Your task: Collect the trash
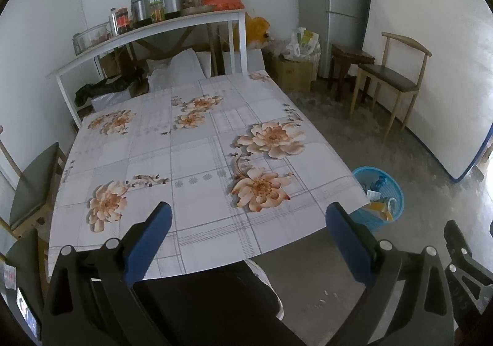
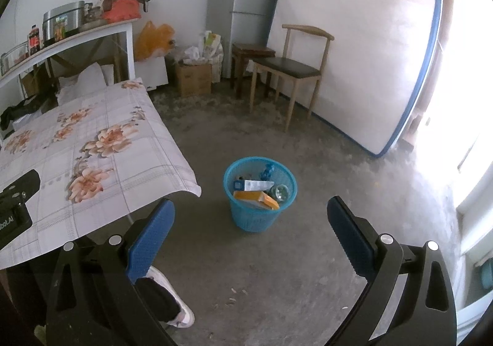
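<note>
the bin (image 2: 260,193) is sitting on the floor just off the table (image 2: 92,142) corner, holding trash (image 2: 255,195). the right gripper (image 2: 251,232) is hovering spread wide before the bin, and the left gripper (image 1: 248,235) is gaping empty over the table edge.

Concrete floor (image 2: 277,269), white walls (image 1: 37,37)

Blue plastic mesh basket (image 2: 260,207) is stood upright on bare concrete floor, just off table's near right corner, open top, rim round and intact. Contents seen inside: orange flat box (image 2: 256,199) lying tilted across front; white carton w/ blue end (image 2: 254,184) laid above it; clear glass jar or cup (image 2: 279,191) at right, on its side; blue crumpled item (image 2: 266,171) against rear wall, type not determinable. In left wrist view basket (image 1: 389,191) is partly hidden by table edge.
</note>
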`<state>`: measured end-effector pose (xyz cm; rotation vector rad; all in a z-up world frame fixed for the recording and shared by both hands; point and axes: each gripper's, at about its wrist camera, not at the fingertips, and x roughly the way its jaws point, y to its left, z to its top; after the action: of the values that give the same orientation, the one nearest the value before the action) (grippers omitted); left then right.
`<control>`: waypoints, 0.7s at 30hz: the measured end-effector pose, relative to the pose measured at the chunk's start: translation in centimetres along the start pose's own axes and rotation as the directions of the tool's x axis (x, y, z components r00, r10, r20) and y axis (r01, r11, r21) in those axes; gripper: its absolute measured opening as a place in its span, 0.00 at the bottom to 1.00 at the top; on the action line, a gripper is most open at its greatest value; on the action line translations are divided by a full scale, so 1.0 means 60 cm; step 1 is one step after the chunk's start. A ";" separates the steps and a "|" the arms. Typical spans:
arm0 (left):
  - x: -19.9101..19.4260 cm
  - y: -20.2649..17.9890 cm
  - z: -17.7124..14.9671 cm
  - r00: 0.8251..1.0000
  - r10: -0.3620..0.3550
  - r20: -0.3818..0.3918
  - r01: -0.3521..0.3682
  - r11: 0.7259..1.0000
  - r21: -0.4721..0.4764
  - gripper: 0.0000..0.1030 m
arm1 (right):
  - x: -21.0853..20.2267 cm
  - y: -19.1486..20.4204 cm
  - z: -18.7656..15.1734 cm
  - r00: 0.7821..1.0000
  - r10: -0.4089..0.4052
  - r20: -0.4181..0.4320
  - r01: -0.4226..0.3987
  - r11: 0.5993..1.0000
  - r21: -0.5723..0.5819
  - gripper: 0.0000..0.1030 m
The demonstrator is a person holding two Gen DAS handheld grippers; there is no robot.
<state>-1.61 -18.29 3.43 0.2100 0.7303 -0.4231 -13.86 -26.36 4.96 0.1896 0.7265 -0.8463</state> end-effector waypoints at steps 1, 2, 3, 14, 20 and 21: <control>0.001 -0.001 0.000 1.000 0.000 -0.001 0.000 1.000 0.002 0.95 | 0.000 0.000 0.000 1.000 0.001 -0.001 -0.001 1.000 0.000 0.93; 0.000 -0.001 0.000 1.000 -0.001 -0.001 0.001 1.000 0.003 0.95 | 0.001 0.000 0.000 1.000 0.001 -0.002 -0.001 1.000 0.001 0.93; 0.001 -0.002 -0.001 1.000 0.000 -0.002 0.000 1.000 0.004 0.95 | 0.001 0.000 0.000 1.000 0.000 -0.001 0.000 1.000 0.002 0.93; 0.002 -0.003 -0.002 1.000 0.001 0.002 -0.001 1.000 0.003 0.95 | 0.007 -0.003 -0.006 1.000 -0.002 -0.012 0.002 1.000 0.014 0.93; 0.003 -0.003 -0.002 1.000 0.004 0.012 -0.004 1.000 0.001 0.95 | 0.010 -0.008 -0.007 1.000 -0.005 -0.022 0.006 1.000 0.027 0.93; 0.003 -0.003 -0.002 1.000 0.003 0.011 -0.004 1.000 0.002 0.95 | 0.011 -0.010 -0.006 1.000 -0.006 -0.022 0.006 1.000 0.028 0.93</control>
<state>-1.63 -18.45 3.21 0.2110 0.7185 -0.4215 -14.20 -26.98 4.32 0.2222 0.7365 -0.8617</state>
